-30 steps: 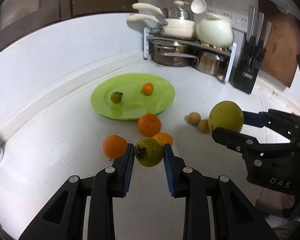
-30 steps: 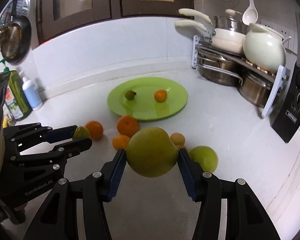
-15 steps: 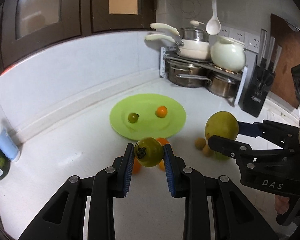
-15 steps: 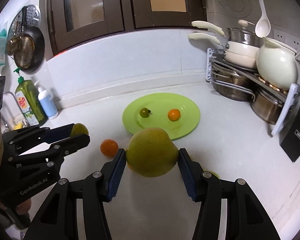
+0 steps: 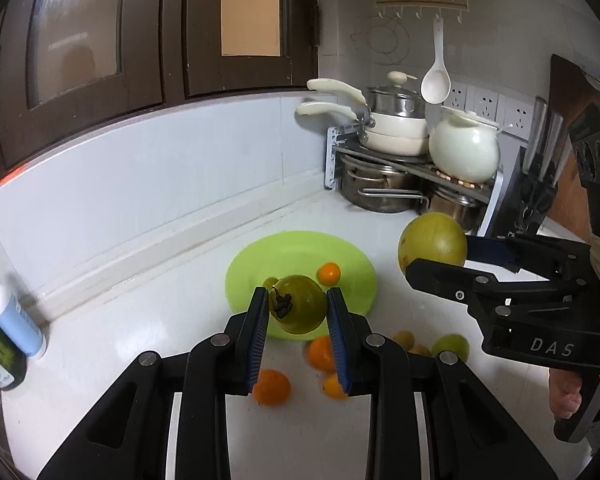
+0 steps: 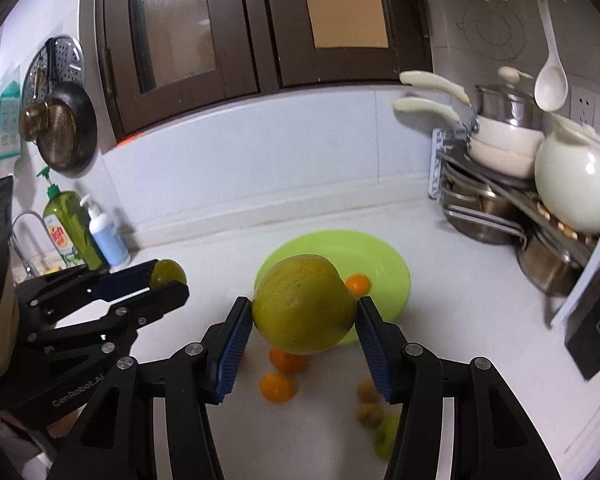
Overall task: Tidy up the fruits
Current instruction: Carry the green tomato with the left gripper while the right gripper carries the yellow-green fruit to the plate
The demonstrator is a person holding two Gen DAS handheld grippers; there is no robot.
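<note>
The left gripper is closed on a small green tomato, blue pads pressed to both its sides, held in the air above the near edge of the green plate; the tomato hides part of the plate and all but a sliver of a small green fruit lying on it. The right gripper is spread wider and clamped on a big yellow-green pomelo, also lifted clear of the counter, and that fruit blocks the near half of the plate in the right wrist view. Below the left fingers, at about 6 o'clock from the plate, three oranges sit loose on the counter, two partly covered by the right-hand pad. At 4 o'clock two small brown fruits and a green apple lie close together; in the right wrist view they are blurred and cut by the finger. One small orange rests on the plate toward its far side. Farther off, at 2 o'clock, a rack of pots with a white jar fills the corner, a ladle hanging above. At 9 o'clock bottles stand by the wall, the sink beside them mostly hidden.
</note>
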